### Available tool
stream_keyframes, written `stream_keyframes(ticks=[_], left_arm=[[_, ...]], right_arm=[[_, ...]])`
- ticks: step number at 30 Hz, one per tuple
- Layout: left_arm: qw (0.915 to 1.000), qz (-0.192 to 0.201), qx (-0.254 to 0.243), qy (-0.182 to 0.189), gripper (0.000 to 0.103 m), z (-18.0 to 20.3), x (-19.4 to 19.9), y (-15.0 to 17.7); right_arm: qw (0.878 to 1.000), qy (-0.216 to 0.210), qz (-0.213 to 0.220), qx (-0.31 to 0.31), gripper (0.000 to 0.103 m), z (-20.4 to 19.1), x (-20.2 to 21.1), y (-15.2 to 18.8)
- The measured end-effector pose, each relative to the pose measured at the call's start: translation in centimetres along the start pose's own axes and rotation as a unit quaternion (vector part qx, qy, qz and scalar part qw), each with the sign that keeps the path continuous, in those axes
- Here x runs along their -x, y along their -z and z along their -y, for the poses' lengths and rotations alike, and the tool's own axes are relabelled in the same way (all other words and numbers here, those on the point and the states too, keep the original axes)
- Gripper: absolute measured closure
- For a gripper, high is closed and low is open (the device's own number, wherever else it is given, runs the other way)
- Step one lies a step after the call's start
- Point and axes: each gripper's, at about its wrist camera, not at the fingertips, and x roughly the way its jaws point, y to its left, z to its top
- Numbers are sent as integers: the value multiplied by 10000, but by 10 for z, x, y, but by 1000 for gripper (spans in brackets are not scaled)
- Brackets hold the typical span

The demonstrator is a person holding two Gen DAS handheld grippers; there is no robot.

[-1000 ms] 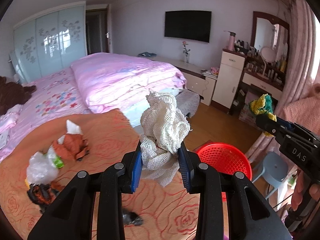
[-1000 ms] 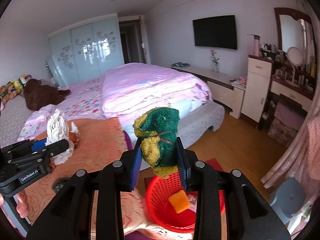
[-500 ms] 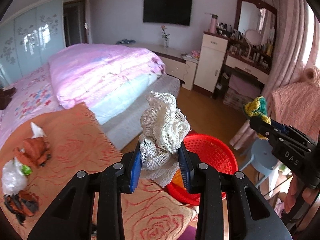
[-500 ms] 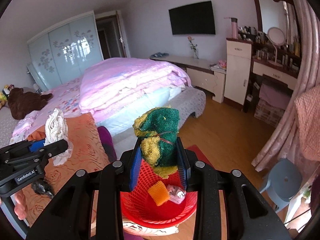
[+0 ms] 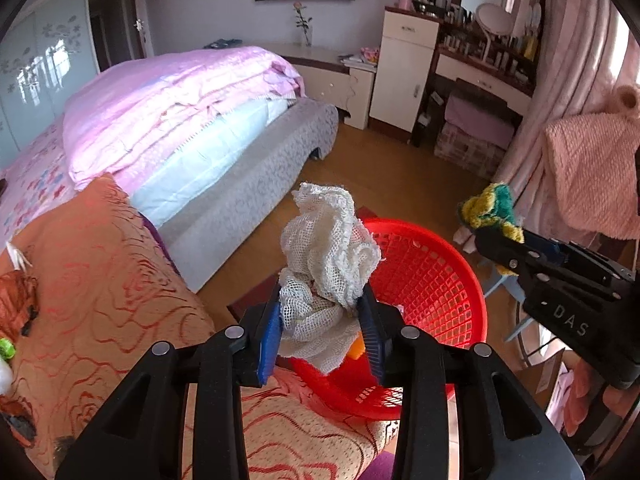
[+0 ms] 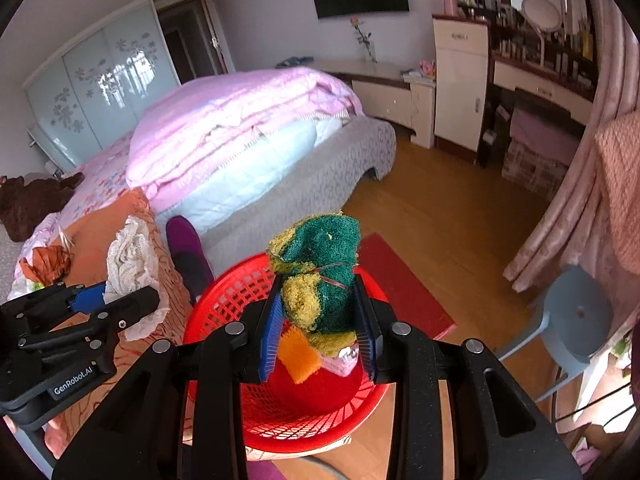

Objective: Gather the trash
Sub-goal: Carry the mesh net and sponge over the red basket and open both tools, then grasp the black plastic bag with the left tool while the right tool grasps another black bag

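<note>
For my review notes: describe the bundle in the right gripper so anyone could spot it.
Find the red basket on the floor beside the bed. Above it, the right gripper clamps a scrubbing sponge, fuzzy green and yellow, unlike the white mesh cloth in the left gripper.

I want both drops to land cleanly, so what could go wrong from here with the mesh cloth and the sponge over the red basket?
The left gripper is opening with the white mesh cloth between its pads, above the red basket rim beside the orange blanket; it may land on the blanket or snag on a pad. The right gripper holds the green and yellow sponge close by; the two could bump.
</note>
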Motion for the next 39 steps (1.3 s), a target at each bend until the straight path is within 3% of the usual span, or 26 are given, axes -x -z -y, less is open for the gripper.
stream_keyframes(ticks=[5,10,15,31,36,39], left_arm=[[9998,-176,-54,92,59,1,-13,5],[9999,-107,9,38,37,0,-12,6],[10000,-20,-6,-25,35,-1,-5,6],[9974,434,438,-376,35,-32,39,21],[9952,606,492,-590,35,-41,61,31],[9929,692,585,-768,33,-52,77,40]], right_arm=[[10000,-20,-63,-31,69,-1,-3,-1],[9999,-25,-39,-95,64,1,-2,0],[10000,-21,-14,-93,58,1,-1,-1],[9992,-108,283,250,58,-26,20,3],[9979,-326,319,457,46,-46,26,7],[9969,-440,302,585,44,-57,28,9]])
